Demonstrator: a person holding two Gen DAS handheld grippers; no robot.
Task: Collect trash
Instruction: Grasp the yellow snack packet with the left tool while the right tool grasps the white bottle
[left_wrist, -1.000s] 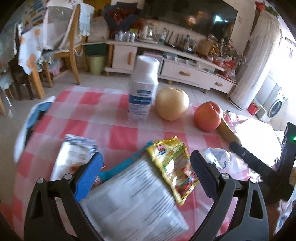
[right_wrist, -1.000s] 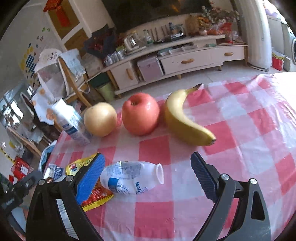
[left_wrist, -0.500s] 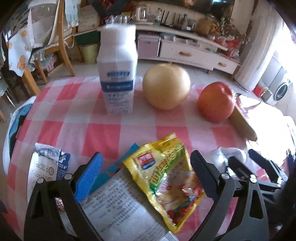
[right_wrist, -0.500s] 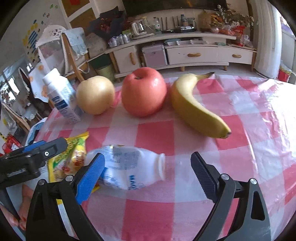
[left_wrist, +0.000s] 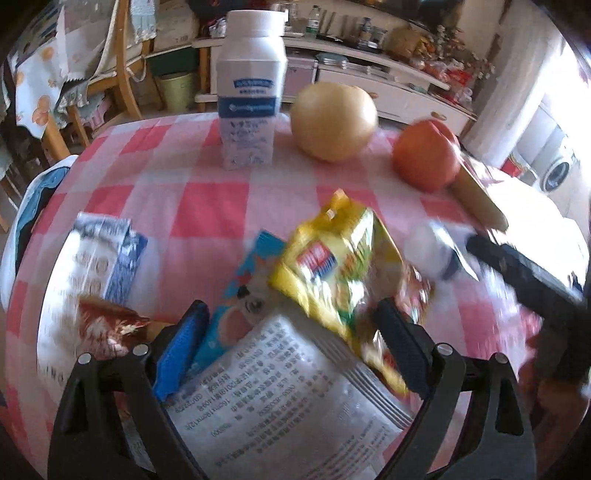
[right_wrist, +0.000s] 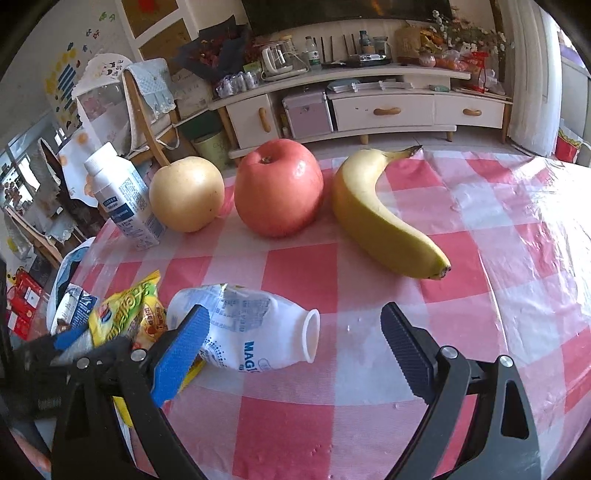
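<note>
- Daylight floods in from the right and blows out the tablecloth (right_wrist: 535, 206) edge in both views.
- The left wrist view is motion-smeared (worst on the yellow wrapper (left_wrist: 340, 266)); the right wrist view is sharp.
- Fisheye bending and dark corners frame each view.

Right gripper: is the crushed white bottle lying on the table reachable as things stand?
Probably yes. The right gripper is open, and the crushed white bottle lies on its side just ahead, its neck between the fingers. Nothing covers it; only the yellow snack wrapper and the left gripper crowd its far end.
</note>
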